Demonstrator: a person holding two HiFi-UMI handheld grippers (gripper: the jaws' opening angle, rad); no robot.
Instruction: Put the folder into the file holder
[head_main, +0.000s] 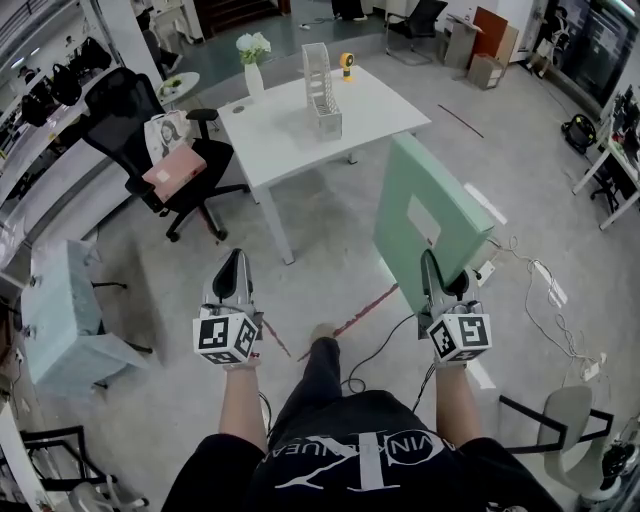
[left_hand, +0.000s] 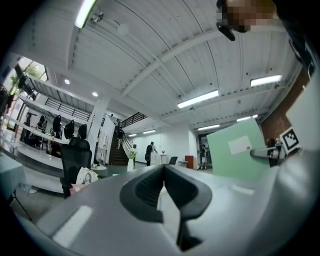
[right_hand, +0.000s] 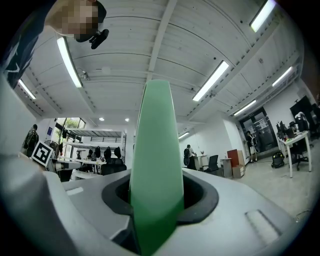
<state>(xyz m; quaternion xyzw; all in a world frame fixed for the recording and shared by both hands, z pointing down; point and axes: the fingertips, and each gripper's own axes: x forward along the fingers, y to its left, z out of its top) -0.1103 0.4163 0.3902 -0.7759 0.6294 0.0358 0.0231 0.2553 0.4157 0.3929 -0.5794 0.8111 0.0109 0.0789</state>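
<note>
A green folder (head_main: 428, 213) with a white label stands upright in my right gripper (head_main: 431, 262), which is shut on its lower edge. In the right gripper view the folder (right_hand: 155, 165) rises edge-on between the jaws. The folder (left_hand: 236, 155) also shows at the right in the left gripper view. My left gripper (head_main: 232, 268) is shut and holds nothing; its jaws meet in its own view (left_hand: 164, 170). A white wire file holder (head_main: 321, 92) stands on the white table (head_main: 290, 135), far ahead of both grippers.
A white vase with flowers (head_main: 253, 62) and a yellow object (head_main: 346, 65) stand on the table. A black office chair (head_main: 150, 140) with a pink item (head_main: 174, 171) sits to the table's left. Cables (head_main: 545, 290) run over the floor at right. A pale cabinet (head_main: 60, 310) stands at left.
</note>
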